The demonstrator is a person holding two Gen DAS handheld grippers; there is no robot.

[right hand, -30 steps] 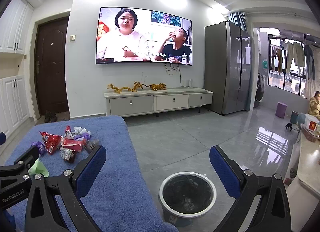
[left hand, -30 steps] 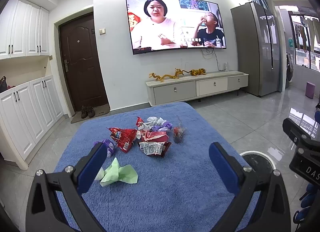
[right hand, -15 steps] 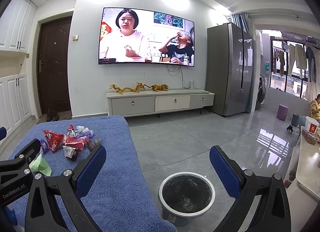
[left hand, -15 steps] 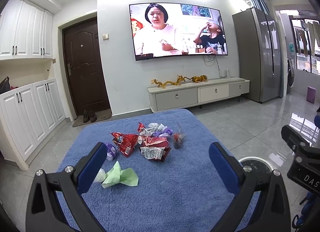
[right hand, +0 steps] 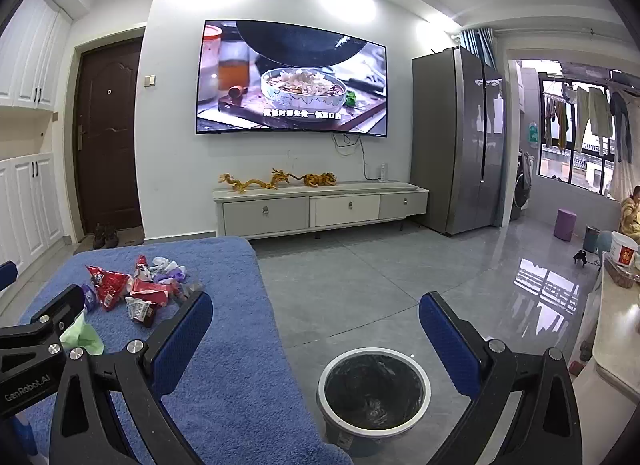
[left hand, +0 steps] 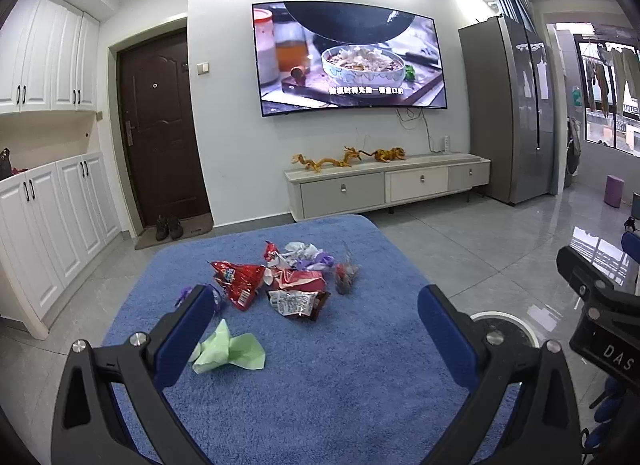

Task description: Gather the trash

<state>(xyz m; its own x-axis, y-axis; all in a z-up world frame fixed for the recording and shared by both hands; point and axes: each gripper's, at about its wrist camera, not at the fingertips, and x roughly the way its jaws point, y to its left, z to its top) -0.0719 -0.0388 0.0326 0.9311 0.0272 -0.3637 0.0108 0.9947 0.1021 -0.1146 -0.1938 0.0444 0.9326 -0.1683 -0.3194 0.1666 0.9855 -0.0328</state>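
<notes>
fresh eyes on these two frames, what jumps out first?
The big wall TV showing a bowl of food dominates both views. Next comes the heap of snack wrappers mid-way across the blue towel-covered table, with a green crumpled paper nearer the left gripper. The black-lined bin sits on the floor below the open right gripper.

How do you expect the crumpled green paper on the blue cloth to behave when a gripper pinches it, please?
The green paper looks thin and crumpled, so it is probably very light and floppy, collapsing between the pads. Lying loose on the fuzzy blue cloth, it may slide or snag rather than roll.
</notes>
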